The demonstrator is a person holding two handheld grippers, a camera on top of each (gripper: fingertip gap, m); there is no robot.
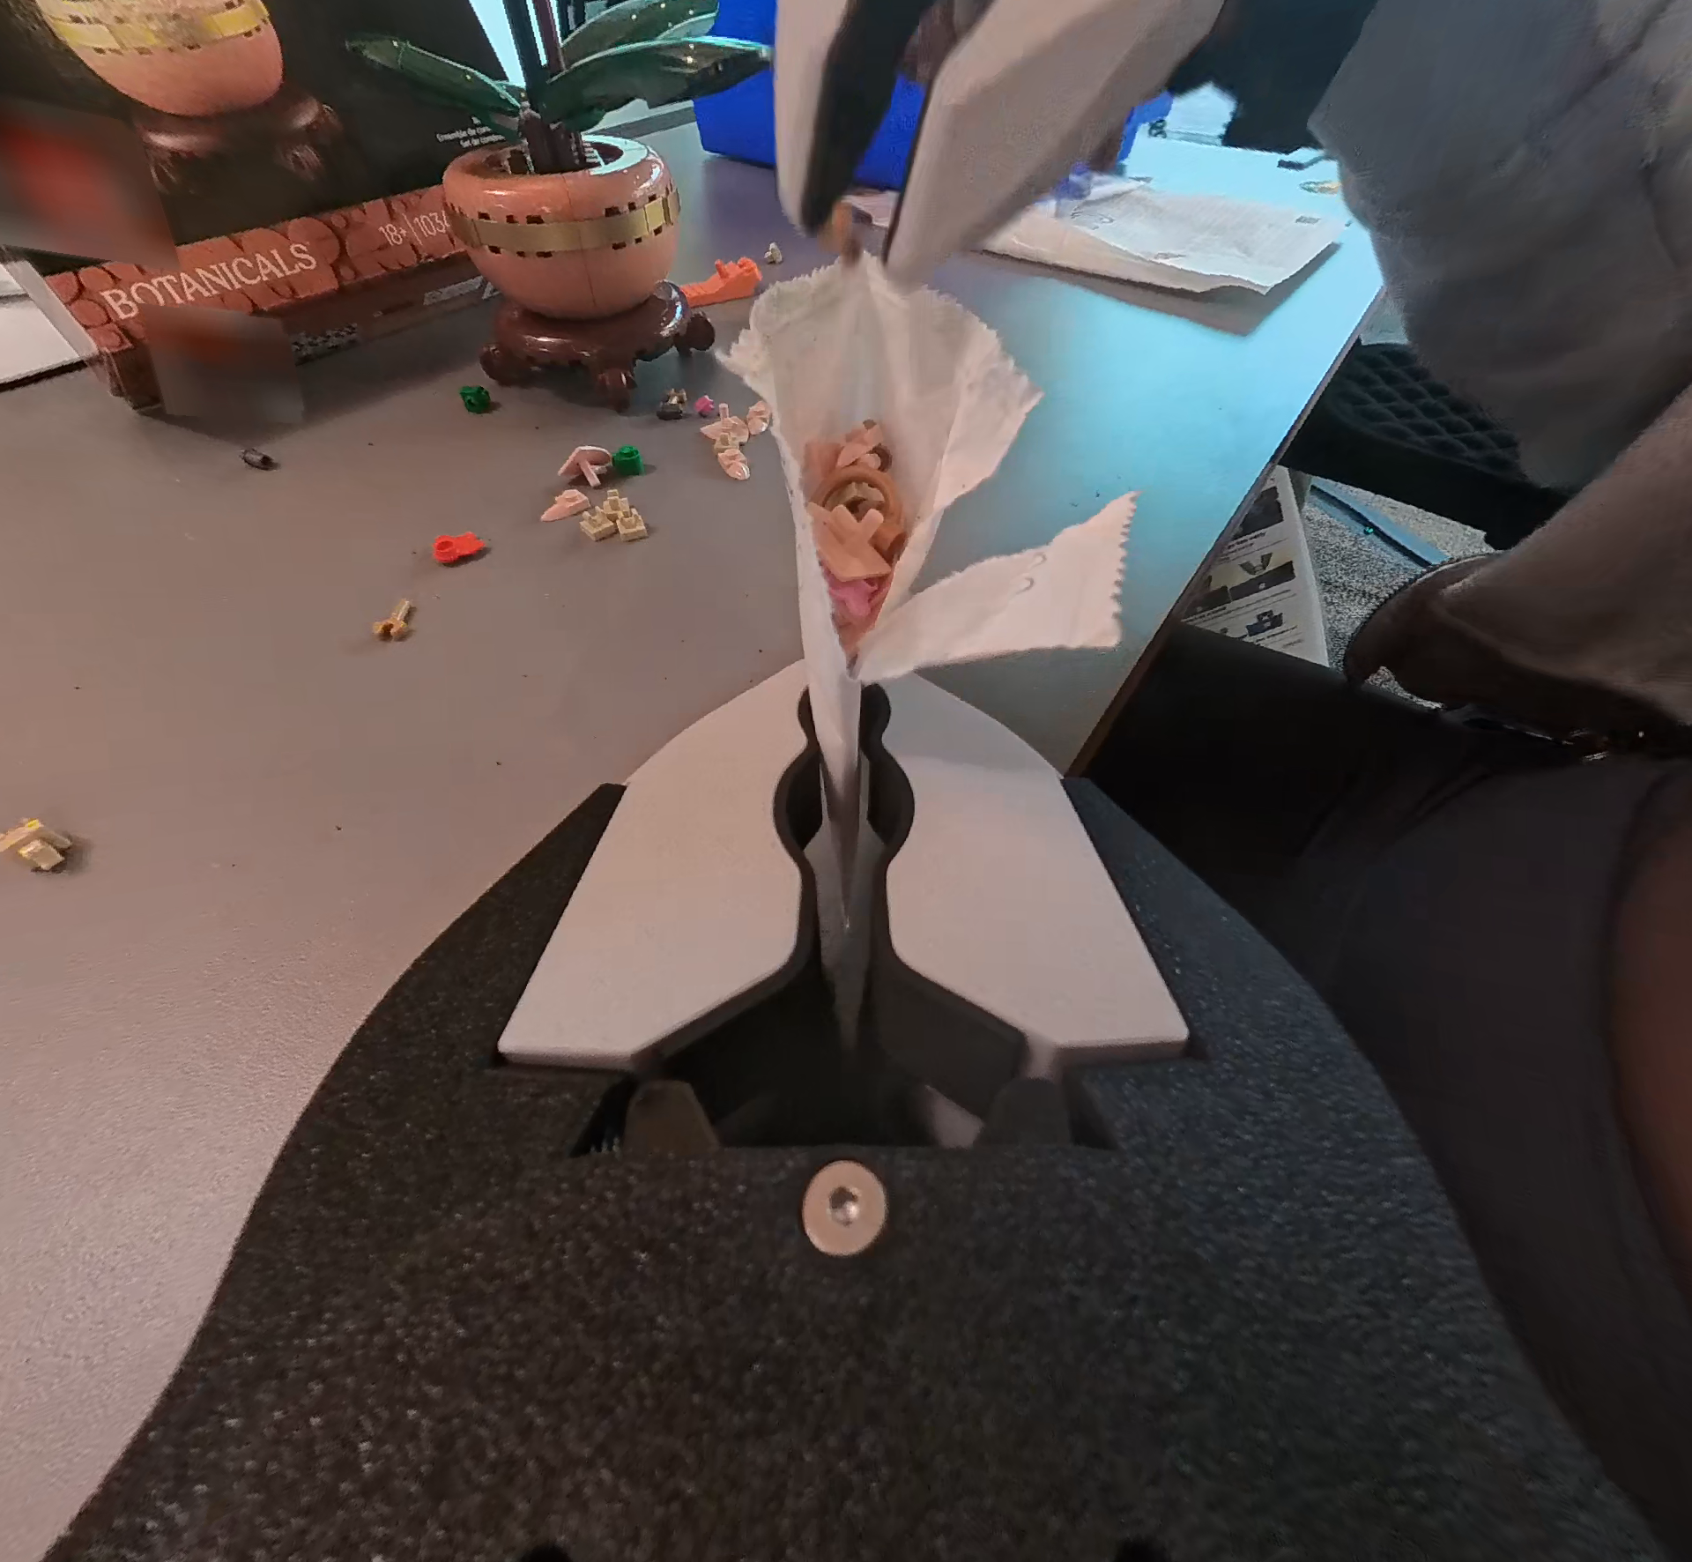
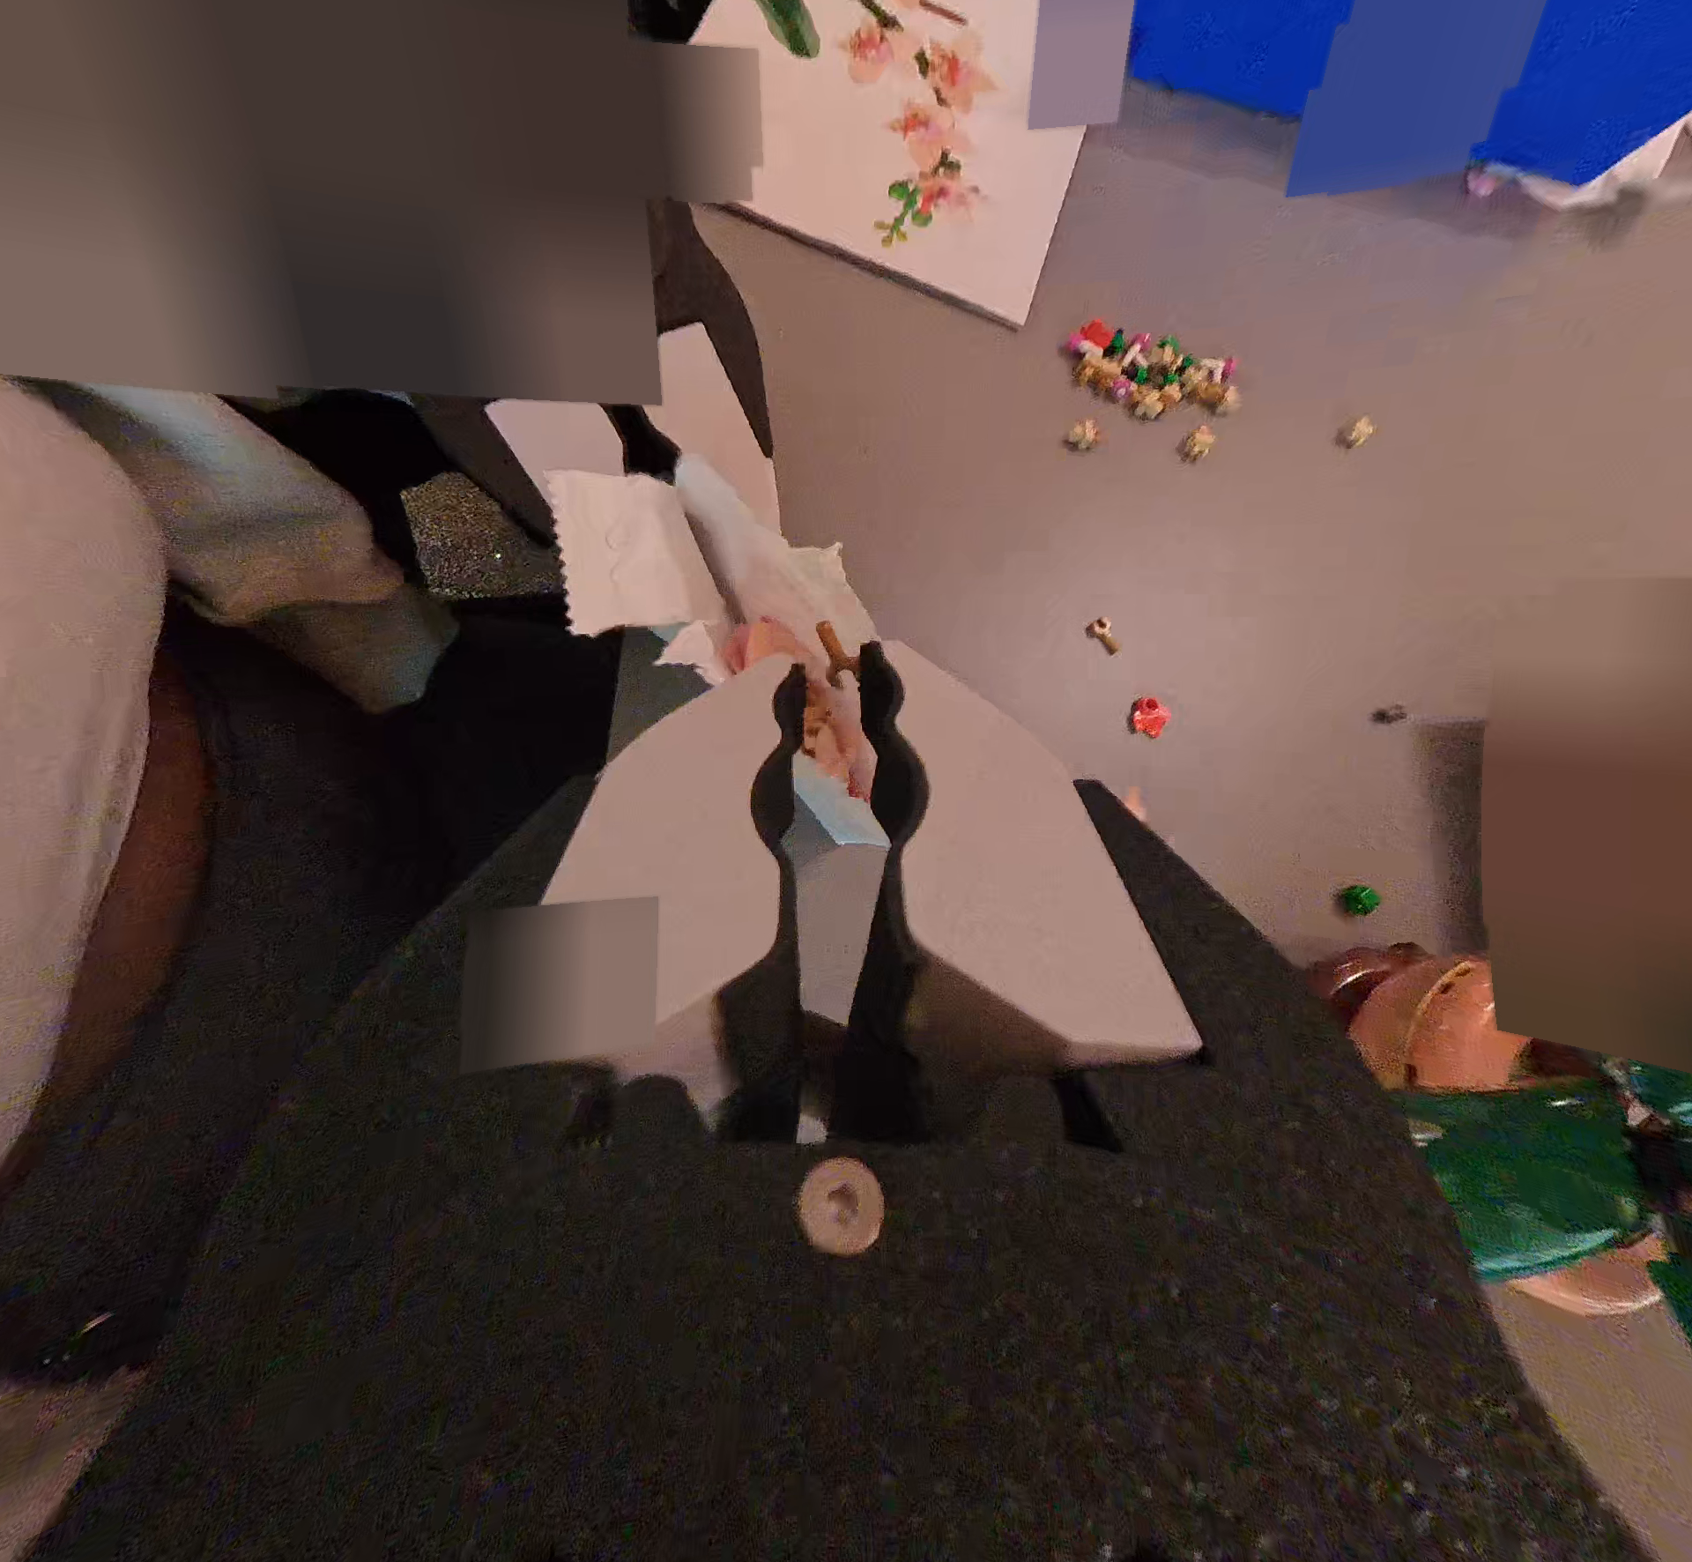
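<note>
At frame centre, torn white paper bag [image 1: 902, 419] of small bricks pinched low by left gripper [image 1: 847, 698]; upper edge nipped by right gripper [image 1: 856, 236]. Potted brick plant [image 1: 568, 218] upper left on grey table [image 1: 229, 694].

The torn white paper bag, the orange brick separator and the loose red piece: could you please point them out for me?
torn white paper bag [image 1: 879, 364]: left wrist view, upper inside wall.
orange brick separator [image 1: 732, 279]: left wrist view, middle of its body.
loose red piece [image 1: 456, 547]: left wrist view, its centre.
</note>
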